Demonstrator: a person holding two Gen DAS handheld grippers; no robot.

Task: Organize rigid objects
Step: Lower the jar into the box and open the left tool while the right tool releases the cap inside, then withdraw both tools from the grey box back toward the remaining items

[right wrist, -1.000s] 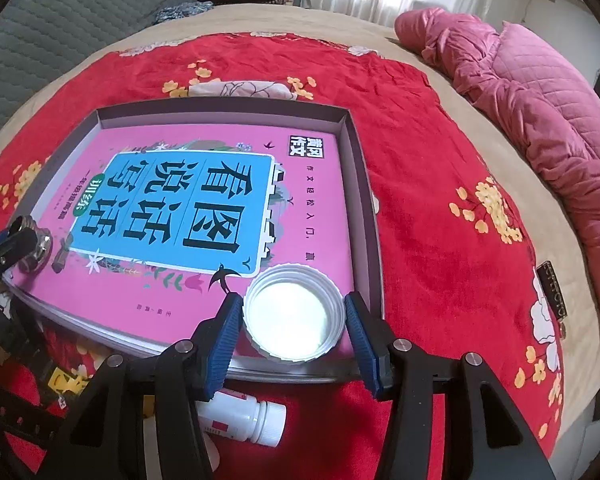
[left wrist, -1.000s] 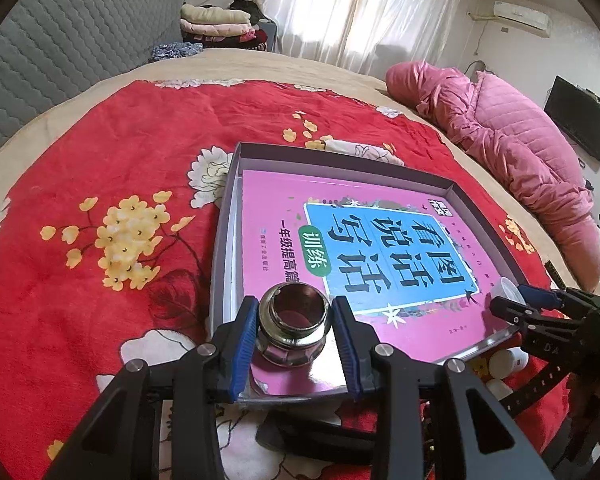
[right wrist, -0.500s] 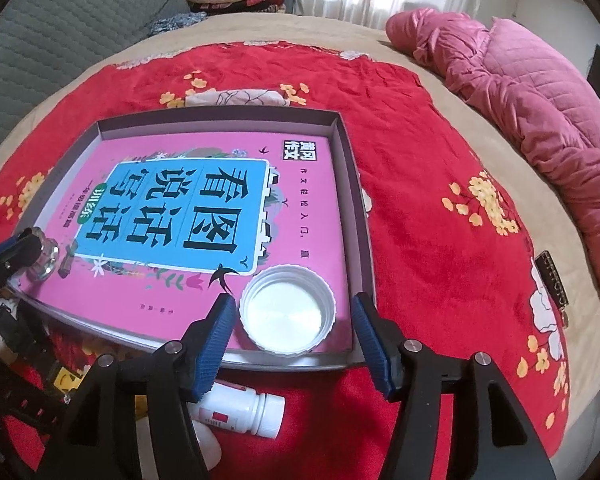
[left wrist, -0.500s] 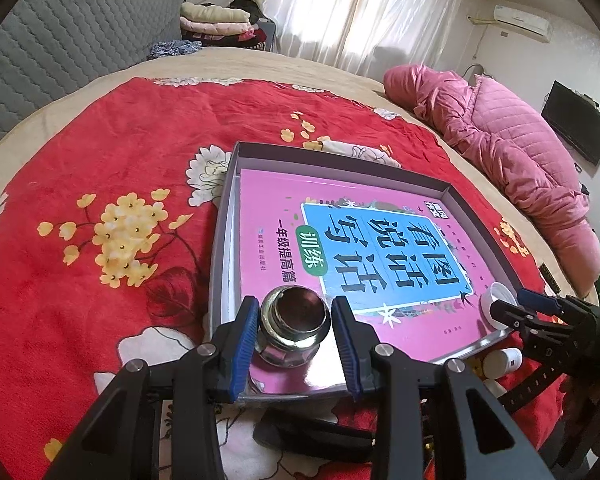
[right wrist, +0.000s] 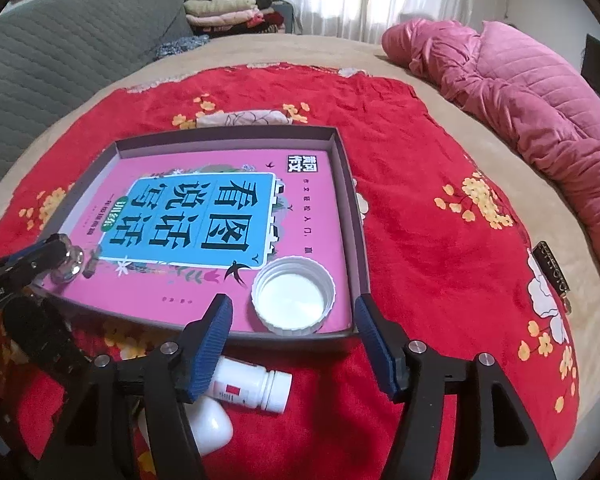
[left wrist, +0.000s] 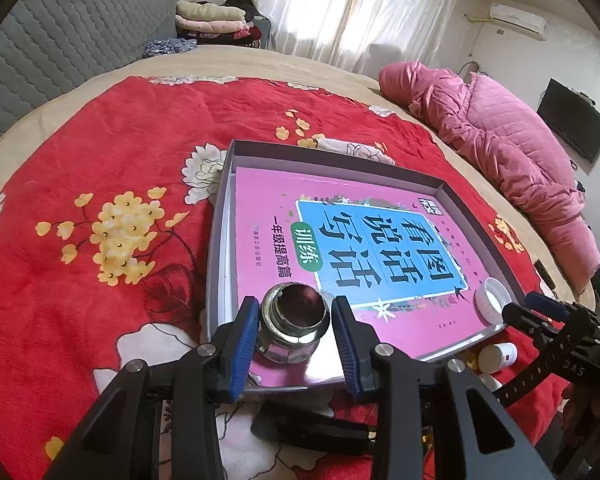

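A grey tray [left wrist: 412,171] holds a pink and blue book [left wrist: 364,232] on the red blanket. A shiny metal fitting [left wrist: 294,326] stands on the book's near corner. My left gripper [left wrist: 296,344] is open, its blue pads on either side of the fitting with small gaps. A white lid [right wrist: 294,295] lies open side up in the tray [right wrist: 346,184]. My right gripper [right wrist: 296,340] is open wide and drawn back from the lid, in front of the tray's near wall. The fitting [right wrist: 70,264] and left gripper [right wrist: 28,260] show at the left of the right wrist view.
A white pill bottle [right wrist: 256,386] and a white rounded object [right wrist: 210,426] lie on the blanket below the right gripper. A pink quilted coat [right wrist: 520,112] lies at the right. Folded clothes [left wrist: 212,20] are stacked far back. A dark tag [right wrist: 554,272] lies at the right.
Both grippers have opened and let go: the left of the metal fitting, the right of the white lid. Both have drawn back a little; the lid and fitting stay in the tray.
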